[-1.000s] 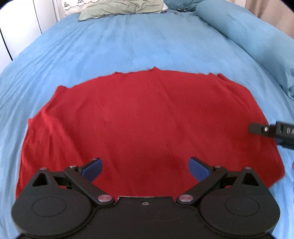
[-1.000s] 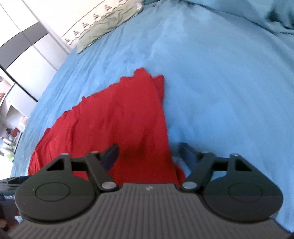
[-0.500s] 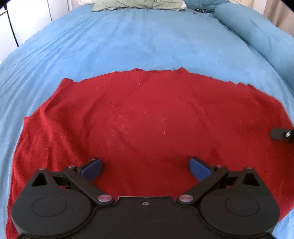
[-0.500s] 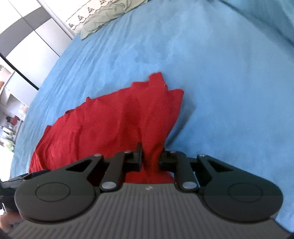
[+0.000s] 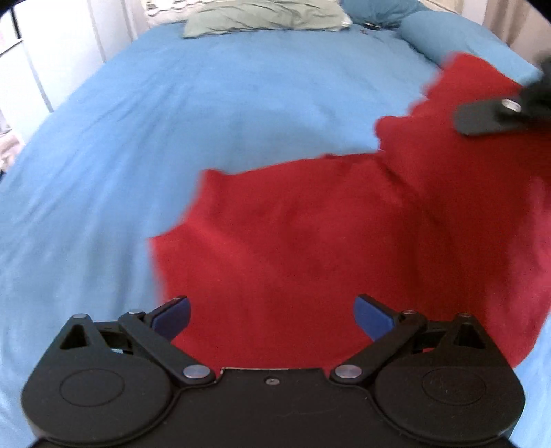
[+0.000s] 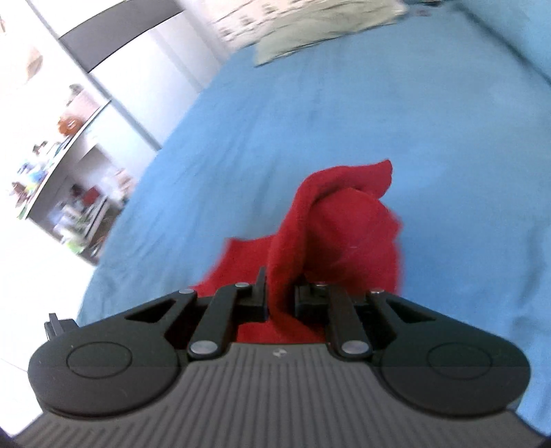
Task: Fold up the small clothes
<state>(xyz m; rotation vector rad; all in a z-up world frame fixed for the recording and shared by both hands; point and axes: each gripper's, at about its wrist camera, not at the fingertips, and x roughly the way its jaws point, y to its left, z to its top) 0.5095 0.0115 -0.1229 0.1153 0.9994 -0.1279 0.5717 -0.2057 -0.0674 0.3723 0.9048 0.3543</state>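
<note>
Red garment (image 5: pixel 310 241) comes second in size to the blue bedspread (image 5: pixel 172 120) it lies on; it spreads across the right half of the bed in my left view, one edge raised off the cover at the far right. Beyond it, a grey-green pillow (image 5: pixel 265 15) sits at the head of the bed, and in my right view blurred shelves (image 6: pixel 69 165) stand off to the left. My left gripper (image 5: pixel 272 315) hangs just over the near part of the cloth with its blue pads (image 5: pixel 172 315) spread wide and nothing between them. My right gripper (image 6: pixel 280 296) has its jaws pinched together on a bunched fold of the cloth, lifting it clear of the bed. No brand, label or writing is readable in either view; motion blur softens both.
</note>
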